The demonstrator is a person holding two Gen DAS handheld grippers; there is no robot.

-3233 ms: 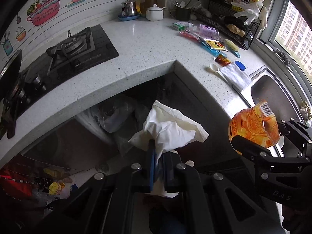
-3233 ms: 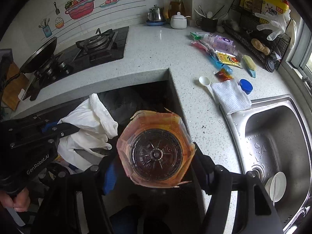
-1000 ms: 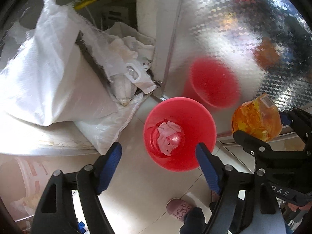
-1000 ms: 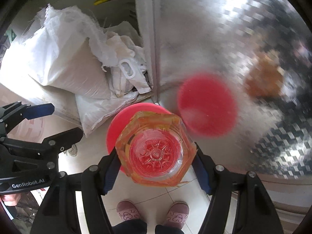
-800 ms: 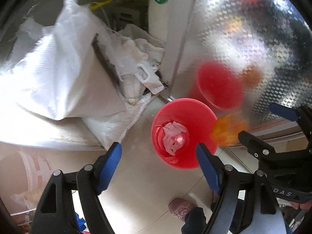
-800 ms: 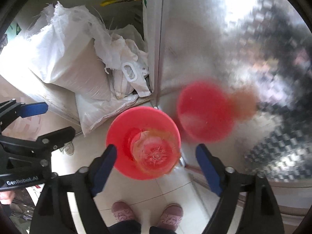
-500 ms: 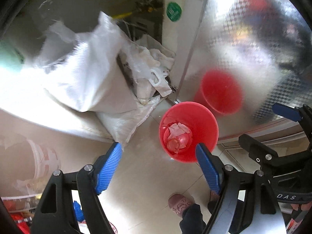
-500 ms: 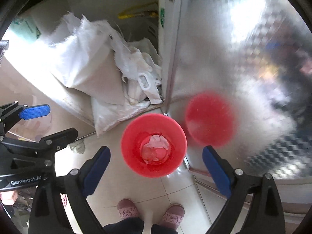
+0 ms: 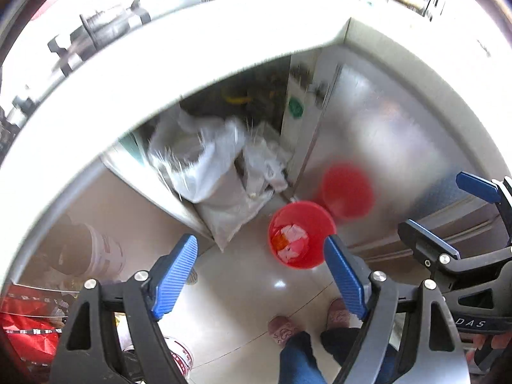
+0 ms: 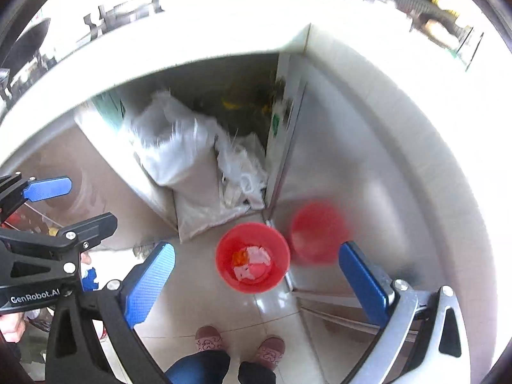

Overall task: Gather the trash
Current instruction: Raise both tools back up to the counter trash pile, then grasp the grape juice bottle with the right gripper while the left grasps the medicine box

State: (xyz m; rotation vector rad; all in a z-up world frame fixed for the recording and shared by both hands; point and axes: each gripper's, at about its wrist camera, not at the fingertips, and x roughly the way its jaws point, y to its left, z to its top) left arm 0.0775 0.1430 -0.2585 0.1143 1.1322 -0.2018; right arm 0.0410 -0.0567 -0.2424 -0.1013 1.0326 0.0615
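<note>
A red bin (image 9: 315,222) stands on the tiled floor by a shiny steel cabinet door; it also shows in the right wrist view (image 10: 230,275). Inside lie white tissue (image 9: 292,241) and an orange plastic container (image 9: 277,240), seen too in the right wrist view (image 10: 239,257). My left gripper (image 9: 260,275) is open and empty, high above the bin. My right gripper (image 10: 256,283) is open and empty, also high above it. Each gripper shows in the other's view, the right one (image 9: 454,220) and the left one (image 10: 70,203).
White woven sacks (image 9: 208,172) sit in the open cupboard under the counter (image 9: 192,48). The steel door (image 10: 368,166) mirrors the bin. The person's slippered feet (image 10: 238,342) stand below. A white bucket (image 9: 96,252) and red clutter (image 9: 25,329) lie left.
Both grippers let go of their trash into the bin: the tissue first, then the orange container. Both have since risen well above the floor, so the counter edge is back in view.
</note>
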